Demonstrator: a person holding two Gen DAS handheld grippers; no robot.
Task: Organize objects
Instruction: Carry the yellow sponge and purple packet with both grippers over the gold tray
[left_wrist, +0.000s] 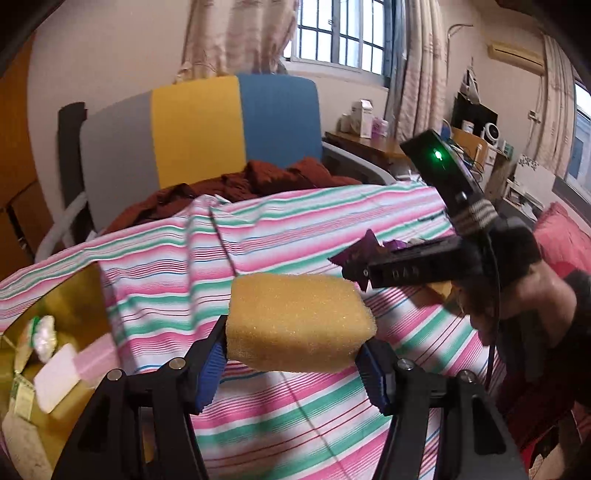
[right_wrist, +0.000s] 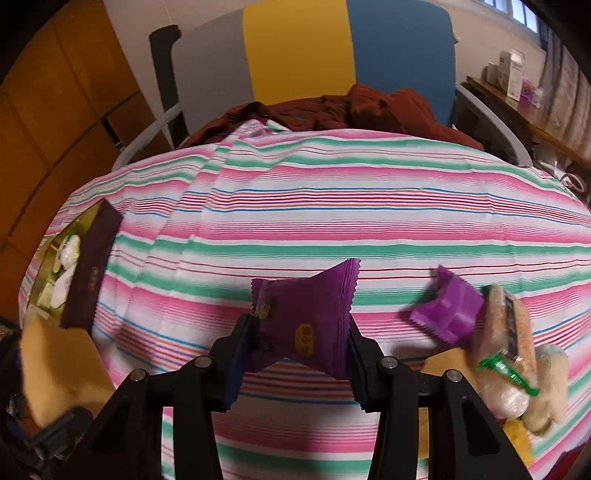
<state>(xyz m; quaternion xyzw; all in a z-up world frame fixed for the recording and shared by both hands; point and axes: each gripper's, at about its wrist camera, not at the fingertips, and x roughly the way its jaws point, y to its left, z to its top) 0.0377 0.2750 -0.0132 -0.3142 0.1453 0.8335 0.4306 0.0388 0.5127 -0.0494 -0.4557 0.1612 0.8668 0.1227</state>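
Observation:
My left gripper is shut on a yellow sponge and holds it above the striped cloth. My right gripper is shut on a purple snack packet, lifted over the cloth; this gripper also shows in the left wrist view at the right. A second purple packet lies on the cloth to the right. An open gold-lined box with small wrapped items sits at the left; in the right wrist view the box shows its dark side.
A pile of clear-wrapped snacks and a green-tagged packet lies at the right edge. A chair with grey, yellow and blue back and a brown garment stands behind the table. A wooden side table stands at the back right.

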